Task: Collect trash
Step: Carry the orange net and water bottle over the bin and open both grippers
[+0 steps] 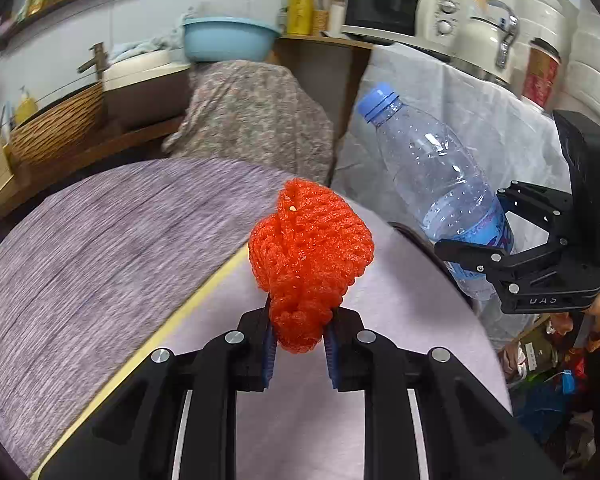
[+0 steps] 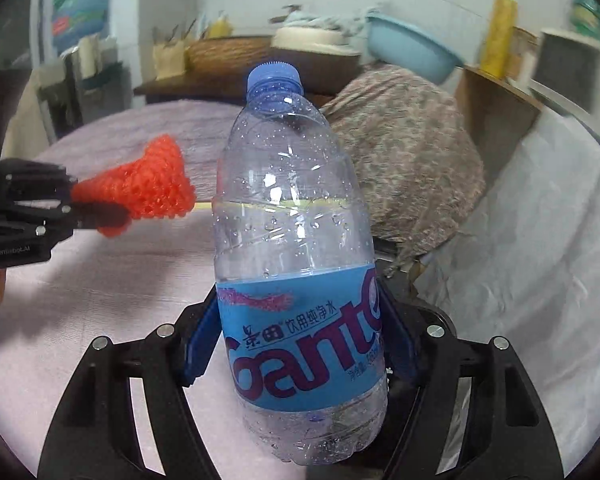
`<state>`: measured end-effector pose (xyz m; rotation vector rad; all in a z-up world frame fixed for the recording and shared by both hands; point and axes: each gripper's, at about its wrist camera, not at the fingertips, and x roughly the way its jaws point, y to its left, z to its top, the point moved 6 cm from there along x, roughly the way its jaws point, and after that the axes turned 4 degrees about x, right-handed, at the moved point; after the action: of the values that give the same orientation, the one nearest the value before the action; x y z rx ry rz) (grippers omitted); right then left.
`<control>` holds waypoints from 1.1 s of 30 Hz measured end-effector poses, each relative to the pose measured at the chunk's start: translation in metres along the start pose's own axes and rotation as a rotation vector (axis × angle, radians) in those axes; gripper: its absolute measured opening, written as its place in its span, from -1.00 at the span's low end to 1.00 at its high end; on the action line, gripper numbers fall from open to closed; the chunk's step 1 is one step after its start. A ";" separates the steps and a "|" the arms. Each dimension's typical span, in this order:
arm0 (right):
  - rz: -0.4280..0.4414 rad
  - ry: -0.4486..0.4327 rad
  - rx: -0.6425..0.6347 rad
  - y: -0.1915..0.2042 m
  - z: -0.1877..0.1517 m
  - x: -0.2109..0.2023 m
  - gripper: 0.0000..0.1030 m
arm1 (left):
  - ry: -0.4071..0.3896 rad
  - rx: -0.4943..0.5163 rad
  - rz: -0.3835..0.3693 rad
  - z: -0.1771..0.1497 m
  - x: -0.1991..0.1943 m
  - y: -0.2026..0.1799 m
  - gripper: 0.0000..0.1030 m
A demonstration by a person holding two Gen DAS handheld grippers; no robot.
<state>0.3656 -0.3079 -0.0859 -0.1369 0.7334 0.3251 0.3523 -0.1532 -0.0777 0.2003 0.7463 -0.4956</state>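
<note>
Two claws: the left claw [image 1: 300, 344] with one orange foam fruit net [image 1: 310, 260], the right claw [image 2: 300, 344] with one clear plastic water bottle [image 2: 296, 240]. Behind them: one blue basin [image 1: 228, 38], one toaster oven [image 1: 400, 10], one kettle [image 1: 488, 46], one yellow roll [image 1: 301, 0].

between our left fingers [image 1: 269, 346] sits a net [image 1: 310, 264] of orange foam mesh, rough and knobbly, matt. the finger pads are ribbed blue rubber or plastic; the left gripper [image 1: 298, 354] frame is matt black plastic with shiny metal screw heads. between our right fingers [image 2: 198, 346] the bottle [image 2: 296, 240] is clear glossy plastic, beaded with droplets, with a smooth blue plastic cap [image 2: 274, 76] and a glossy blue film label [image 2: 300, 340]. beyond both fingertips the tablecloth [image 1: 100, 248] looks like soft, matt lilac cloth. past it, a mottled woven cloth [image 1: 256, 120], matt, and a white crinkled sheet [image 2: 540, 240].
</note>
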 end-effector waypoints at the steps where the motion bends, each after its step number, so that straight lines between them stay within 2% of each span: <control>1: -0.012 -0.012 0.029 -0.009 -0.006 -0.007 0.38 | -0.001 0.009 -0.010 0.002 0.003 -0.008 -0.61; 12: -0.178 -0.084 0.222 -0.098 -0.071 -0.058 0.39 | 0.017 0.095 -0.167 0.033 0.049 -0.116 -0.61; 16: -0.228 -0.085 0.300 -0.129 -0.097 -0.064 0.39 | 0.066 0.093 -0.243 0.037 0.079 -0.153 -0.61; 22: -0.299 -0.054 0.363 -0.169 -0.135 -0.063 0.39 | 0.119 0.111 -0.278 0.039 0.116 -0.201 -0.61; 26: -0.322 -0.032 0.403 -0.189 -0.154 -0.058 0.39 | 0.161 0.115 -0.255 0.036 0.138 -0.212 -0.58; 27: -0.326 -0.027 0.405 -0.192 -0.157 -0.056 0.39 | 0.175 0.107 -0.253 0.036 0.145 -0.213 -0.55; 29: -0.319 -0.016 0.411 -0.195 -0.160 -0.050 0.39 | 0.203 0.088 -0.258 0.035 0.153 -0.210 -0.16; 30: -0.320 -0.012 0.411 -0.197 -0.161 -0.047 0.39 | 0.204 0.082 -0.256 0.035 0.155 -0.209 -0.07; 31: -0.323 -0.007 0.411 -0.198 -0.161 -0.044 0.39 | 0.201 0.079 -0.255 0.036 0.155 -0.208 0.13; 33: -0.313 0.002 0.419 -0.201 -0.165 -0.039 0.39 | 0.187 0.081 -0.249 0.037 0.153 -0.208 0.22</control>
<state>0.3017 -0.5451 -0.1795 0.1449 0.7553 -0.1296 0.3672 -0.4011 -0.1573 0.2327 0.9408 -0.7516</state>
